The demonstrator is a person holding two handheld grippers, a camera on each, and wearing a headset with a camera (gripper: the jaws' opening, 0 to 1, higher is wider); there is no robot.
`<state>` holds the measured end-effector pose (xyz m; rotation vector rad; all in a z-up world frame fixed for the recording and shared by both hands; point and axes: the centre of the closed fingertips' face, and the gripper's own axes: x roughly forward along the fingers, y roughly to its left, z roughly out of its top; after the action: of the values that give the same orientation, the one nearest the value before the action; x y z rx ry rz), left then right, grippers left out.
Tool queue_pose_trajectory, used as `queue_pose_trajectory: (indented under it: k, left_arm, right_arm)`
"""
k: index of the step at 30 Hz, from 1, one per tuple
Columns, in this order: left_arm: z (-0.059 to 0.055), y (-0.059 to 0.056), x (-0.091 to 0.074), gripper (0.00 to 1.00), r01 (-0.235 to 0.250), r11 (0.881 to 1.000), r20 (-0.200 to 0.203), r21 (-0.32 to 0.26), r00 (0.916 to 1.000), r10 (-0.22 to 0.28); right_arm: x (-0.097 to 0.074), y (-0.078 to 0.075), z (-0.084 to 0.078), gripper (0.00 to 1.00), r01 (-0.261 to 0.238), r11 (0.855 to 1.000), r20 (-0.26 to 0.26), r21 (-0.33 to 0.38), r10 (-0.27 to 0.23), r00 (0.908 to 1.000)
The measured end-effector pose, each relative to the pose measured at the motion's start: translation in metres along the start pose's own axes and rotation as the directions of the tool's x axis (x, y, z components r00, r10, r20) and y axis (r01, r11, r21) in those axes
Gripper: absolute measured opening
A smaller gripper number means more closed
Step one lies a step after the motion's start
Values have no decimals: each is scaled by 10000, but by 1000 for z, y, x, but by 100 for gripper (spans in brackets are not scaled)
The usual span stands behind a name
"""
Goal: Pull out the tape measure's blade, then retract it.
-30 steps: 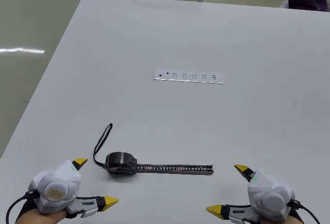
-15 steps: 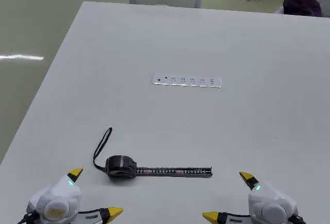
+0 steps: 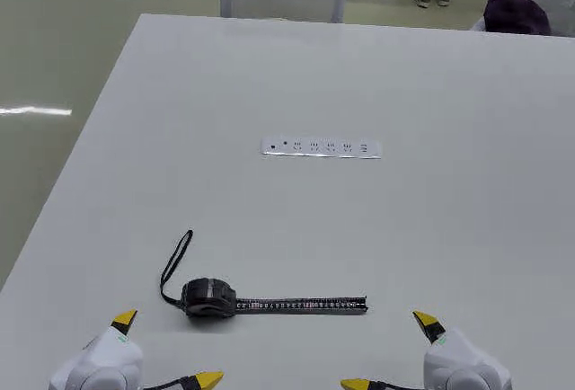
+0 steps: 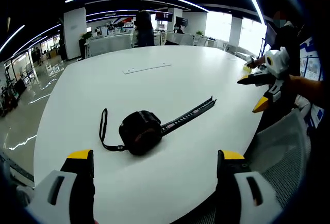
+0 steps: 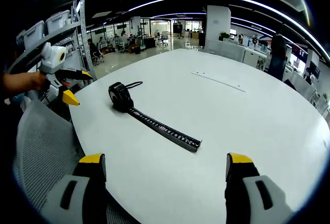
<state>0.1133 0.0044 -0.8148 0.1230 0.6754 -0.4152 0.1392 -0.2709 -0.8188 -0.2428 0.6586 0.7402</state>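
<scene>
Step 2 pending: black round tape measure (image 3: 209, 298) lying, dark graduated blade (image 3: 305, 304) extended; left gripper (image 3: 167, 349) and right gripper (image 3: 389, 352) are hovering agape, empty. Retraction is needing a case grip.

printed marks on the tape measure's blade (image 3: 305, 304) too small to read, markings on the white power strip (image 3: 322, 148) likewise illegible

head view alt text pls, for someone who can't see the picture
A black tape measure lies on a white table with its blade pulled out to the right. The left gripper and right gripper sit open at the bottom edge, either side of it, touching nothing; a white power strip lies further back.
</scene>
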Motion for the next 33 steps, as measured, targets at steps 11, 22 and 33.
queue_pose_trajectory:
  k: [11, 22, 33]
  left_arm:
    - [5, -4, -6, 99, -650, 9963, 469, -560, 9966, 676]
    - [5, -9, -6, 99, -1005, 9930, 433, -620, 9937, 1033]
    - [5, -9, -7, 98, -1126, 9918, 465, -613, 9922, 1155]
  right_arm:
    - [-7, 5, 1, 98, 291, 9992, 127, 277, -294, 9995]
    - [-9, 11, 2, 98, 310, 9988, 276, 391, -321, 9991]
    - [-10, 14, 6, 100, 263, 9985, 510, 472, -287, 9983]
